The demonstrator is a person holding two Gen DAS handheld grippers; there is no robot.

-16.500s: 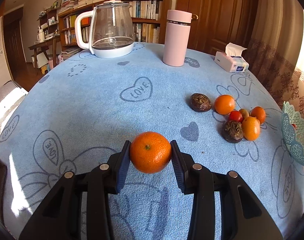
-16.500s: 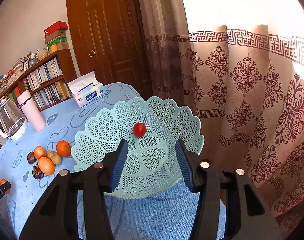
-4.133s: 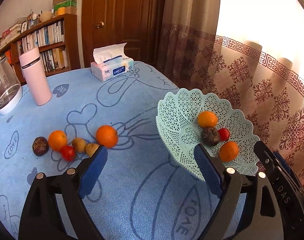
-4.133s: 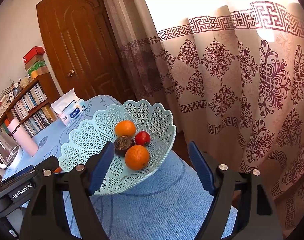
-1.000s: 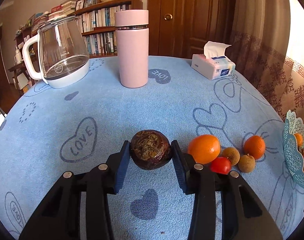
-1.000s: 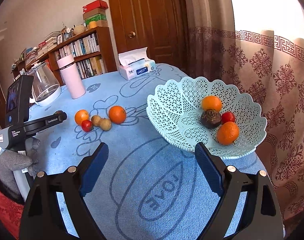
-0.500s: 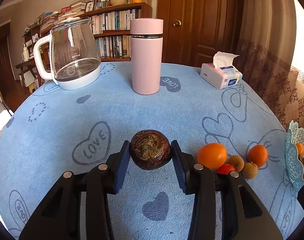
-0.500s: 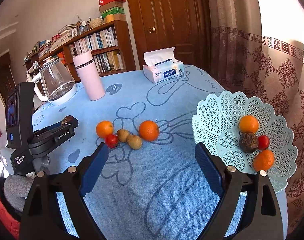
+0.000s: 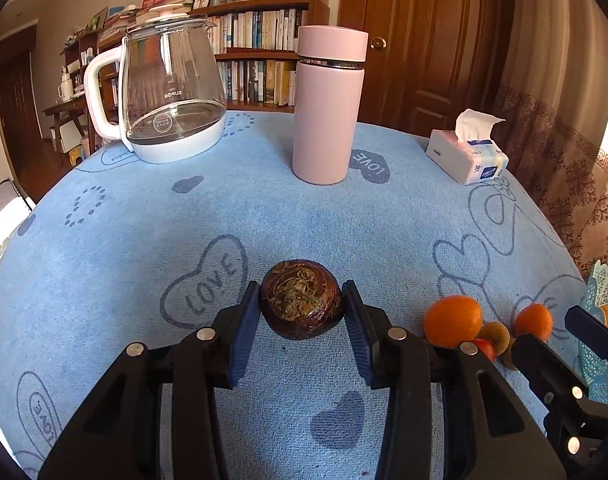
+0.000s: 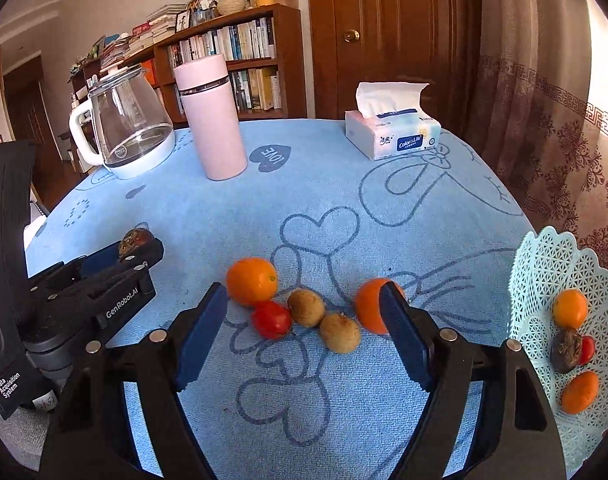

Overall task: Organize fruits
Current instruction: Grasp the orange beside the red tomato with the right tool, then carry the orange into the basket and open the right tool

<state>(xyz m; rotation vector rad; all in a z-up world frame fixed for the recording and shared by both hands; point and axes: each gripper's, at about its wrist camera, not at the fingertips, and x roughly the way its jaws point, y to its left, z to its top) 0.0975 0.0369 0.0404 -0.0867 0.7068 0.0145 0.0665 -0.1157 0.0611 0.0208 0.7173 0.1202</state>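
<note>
My left gripper (image 9: 301, 320) is shut on a dark brown wrinkled passion fruit (image 9: 301, 299) and holds it above the blue cloth; the fruit also shows in the right wrist view (image 10: 133, 240). My right gripper (image 10: 304, 336) is open and empty, low over a cluster of loose fruit: two oranges (image 10: 251, 281) (image 10: 368, 309), a red tomato (image 10: 271, 319) and two brown kiwis (image 10: 306, 307) (image 10: 340, 333). The pale blue lattice basket (image 10: 544, 280) at the right edge holds two oranges, a dark passion fruit and a tomato.
A glass kettle (image 9: 167, 92), a pink tumbler (image 9: 327, 108) and a tissue box (image 9: 468, 156) stand at the far side of the round table with the blue cloth (image 9: 143, 220). A bookshelf, a wooden door and a curtain lie behind.
My left gripper has lifted a little with the passion fruit. My right gripper has swung left and come down toward the loose fruit, so the basket now lies at its right edge.
</note>
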